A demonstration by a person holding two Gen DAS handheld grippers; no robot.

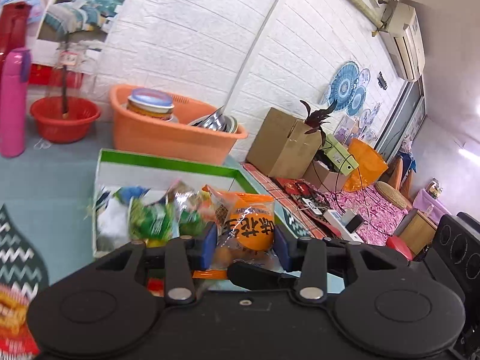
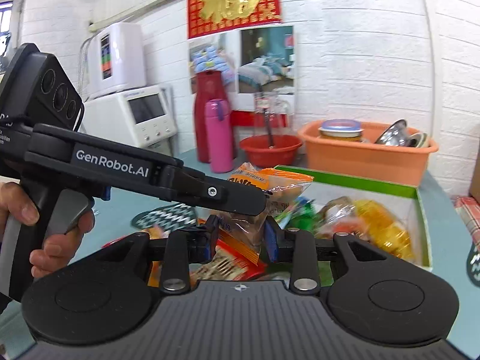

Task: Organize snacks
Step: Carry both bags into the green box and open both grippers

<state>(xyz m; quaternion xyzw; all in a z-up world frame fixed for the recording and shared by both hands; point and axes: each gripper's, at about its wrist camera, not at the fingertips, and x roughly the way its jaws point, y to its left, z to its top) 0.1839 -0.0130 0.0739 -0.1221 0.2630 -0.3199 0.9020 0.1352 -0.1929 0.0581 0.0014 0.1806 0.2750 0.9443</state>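
My left gripper [image 1: 244,240] is shut on an orange snack packet [image 1: 252,225] with black characters, held just above a green-rimmed box [image 1: 168,162] full of mixed snack bags [image 1: 150,219]. In the right wrist view my right gripper [image 2: 240,237] is shut on a clear packet with orange striped edges [image 2: 240,250], near the green-rimmed box [image 2: 348,180]. The left gripper [image 2: 258,202] reaches in from the left there, a hand [image 2: 57,246] on its grip, with its orange packet [image 2: 270,181] overlapping mine. More snacks [image 2: 369,228] lie blurred inside the box.
Behind the box stand an orange basin [image 1: 168,141] with a tin and steel bowls, a red basin [image 1: 64,120] and a pink bottle [image 1: 13,102]. A cardboard box [image 1: 282,144] and a power strip [image 1: 342,225] lie to the right. A zigzag mat [image 1: 18,258] covers the near left.
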